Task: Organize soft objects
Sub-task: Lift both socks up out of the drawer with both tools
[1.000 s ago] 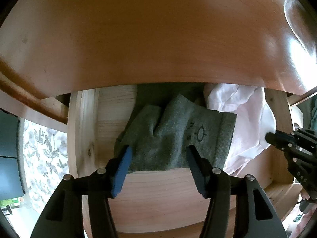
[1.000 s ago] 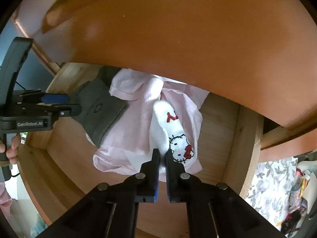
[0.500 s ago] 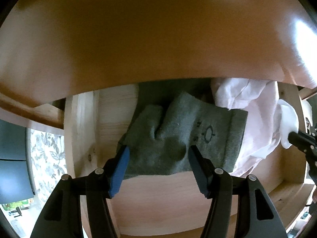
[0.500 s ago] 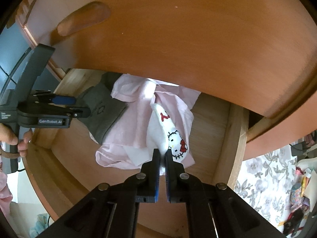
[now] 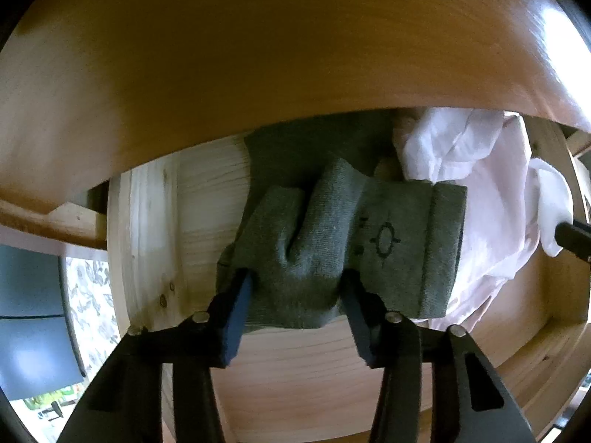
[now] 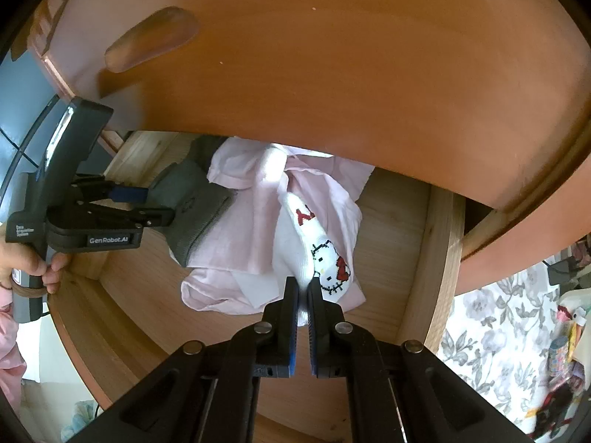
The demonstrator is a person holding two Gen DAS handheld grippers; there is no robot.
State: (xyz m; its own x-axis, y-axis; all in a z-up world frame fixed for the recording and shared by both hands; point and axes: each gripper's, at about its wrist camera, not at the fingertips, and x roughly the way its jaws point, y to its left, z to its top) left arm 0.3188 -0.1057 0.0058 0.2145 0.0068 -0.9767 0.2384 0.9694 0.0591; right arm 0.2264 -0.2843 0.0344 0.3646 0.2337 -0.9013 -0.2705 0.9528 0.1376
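Nearest the left wrist camera, the left gripper (image 5: 295, 295) points steeply down into an open wooden drawer (image 5: 295, 376), and its jaws are closing with the grey-green sock (image 5: 332, 243) between them. The blue pads (image 5: 236, 306) sit against the bunched near end of the sock, one on each flank, and the fabric bulges up between them — a fold runs down its middle. The sock's cuff end, with a small dark emblem, reaches away to the right of the claw and overlaps a crumpled pale pink garment (image 5: 491, 199).

From the right wrist camera, the right gripper (image 6: 303, 288) is clenched on the near edge of a white sock (image 6: 314, 243) bearing a cartoon cat face and a red bow; a sliver of white fabric shows between the blue pads. This sock lies on top of the pink garment (image 6: 251, 243), running away from the claw toward the back of the drawer. Off to the left, a hand (image 6: 33, 265) grips the handle of the left gripper (image 6: 147, 206).

Farther back, the reddish-brown front panel (image 6: 351, 74) of the drawer above hangs over both socks, with a wooden pull (image 6: 151, 38) on it.
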